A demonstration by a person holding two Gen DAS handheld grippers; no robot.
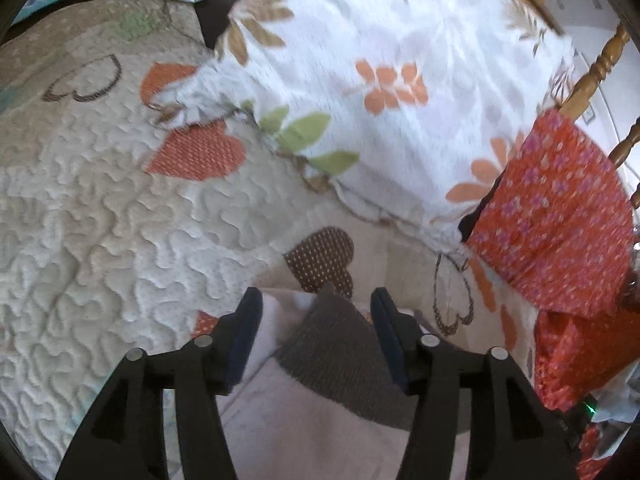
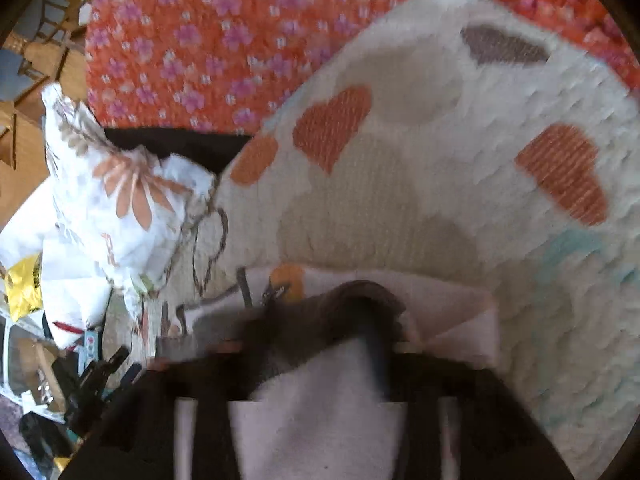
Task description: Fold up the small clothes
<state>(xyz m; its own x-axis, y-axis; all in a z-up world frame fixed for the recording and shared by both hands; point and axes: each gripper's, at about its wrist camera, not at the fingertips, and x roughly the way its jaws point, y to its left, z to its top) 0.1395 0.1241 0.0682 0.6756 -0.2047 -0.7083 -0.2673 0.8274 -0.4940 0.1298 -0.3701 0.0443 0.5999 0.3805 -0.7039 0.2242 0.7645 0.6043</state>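
A small pale pink garment (image 1: 304,412) with a grey-brown ribbed cuff (image 1: 340,344) lies on the quilted bedspread (image 1: 100,240). My left gripper (image 1: 316,308) is open, its jaws wide apart on either side of the cuff, just above the cloth. In the right wrist view the same pink garment (image 2: 320,408) and its dark cuff (image 2: 356,312) fill the bottom. My right gripper (image 2: 320,356) is heavily blurred; its fingers are dark smears around the cloth, and their state cannot be made out.
A white floral pillow (image 1: 380,80) lies beyond the garment. A red floral cloth (image 1: 560,216) hangs at the right by a wooden bedpost (image 1: 600,64). The red cloth (image 2: 224,40) and the pillow (image 2: 120,200) also show in the right wrist view.
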